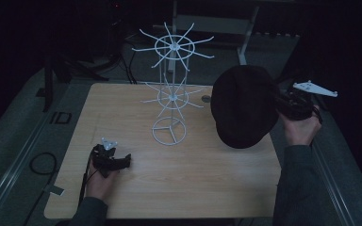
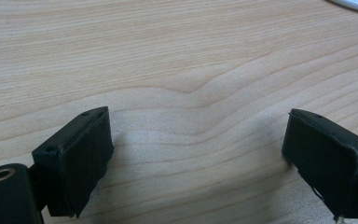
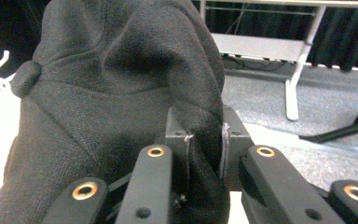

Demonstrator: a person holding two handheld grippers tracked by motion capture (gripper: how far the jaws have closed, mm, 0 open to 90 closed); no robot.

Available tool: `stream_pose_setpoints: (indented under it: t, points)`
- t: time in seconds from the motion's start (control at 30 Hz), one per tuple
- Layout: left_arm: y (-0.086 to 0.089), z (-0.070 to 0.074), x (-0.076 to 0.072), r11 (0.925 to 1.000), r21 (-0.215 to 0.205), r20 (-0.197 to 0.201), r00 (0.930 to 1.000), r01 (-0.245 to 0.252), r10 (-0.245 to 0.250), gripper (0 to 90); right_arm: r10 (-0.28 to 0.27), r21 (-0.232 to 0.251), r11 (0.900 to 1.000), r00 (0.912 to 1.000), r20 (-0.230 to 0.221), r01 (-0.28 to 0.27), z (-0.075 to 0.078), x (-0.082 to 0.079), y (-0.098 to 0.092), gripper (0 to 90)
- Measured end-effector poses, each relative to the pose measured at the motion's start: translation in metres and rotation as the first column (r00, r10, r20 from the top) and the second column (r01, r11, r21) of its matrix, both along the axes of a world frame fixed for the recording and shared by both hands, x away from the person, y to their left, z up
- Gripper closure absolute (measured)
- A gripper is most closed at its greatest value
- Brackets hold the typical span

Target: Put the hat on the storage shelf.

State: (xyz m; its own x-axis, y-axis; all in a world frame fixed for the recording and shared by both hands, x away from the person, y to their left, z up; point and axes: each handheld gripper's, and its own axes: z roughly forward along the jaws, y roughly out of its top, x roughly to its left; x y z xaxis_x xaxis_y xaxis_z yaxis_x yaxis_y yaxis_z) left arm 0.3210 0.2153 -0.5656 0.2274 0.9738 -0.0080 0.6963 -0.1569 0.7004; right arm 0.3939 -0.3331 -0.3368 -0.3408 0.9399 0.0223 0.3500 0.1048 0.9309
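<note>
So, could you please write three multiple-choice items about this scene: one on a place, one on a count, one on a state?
1. Where does the white wire rack stand?
A. middle of the table
B. on the floor
C. at the table's near edge

2. How many tiers of spokes does the rack have?
A. one
B. two
C. four

3. What is the state of the right gripper?
A. open and free
B. shut on the black cap
C. lying on the table

Answers: 1 A, its ring base sits mid-table. 2 B, one spoked wheel above another. 3 B, cap fabric is pinched between its fingers.
</note>
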Motion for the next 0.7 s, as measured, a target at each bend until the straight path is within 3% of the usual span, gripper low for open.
stream_pose_setpoints:
  t: [0.7]
  points:
    - [0.0,0.0,0.0,1.0,-0.001,0.001,1.0,0.0,0.0,9.0,0.14,0.001,0.99,0.9891,0.043,-0.141,0.034,-0.005,0.0,77.9]
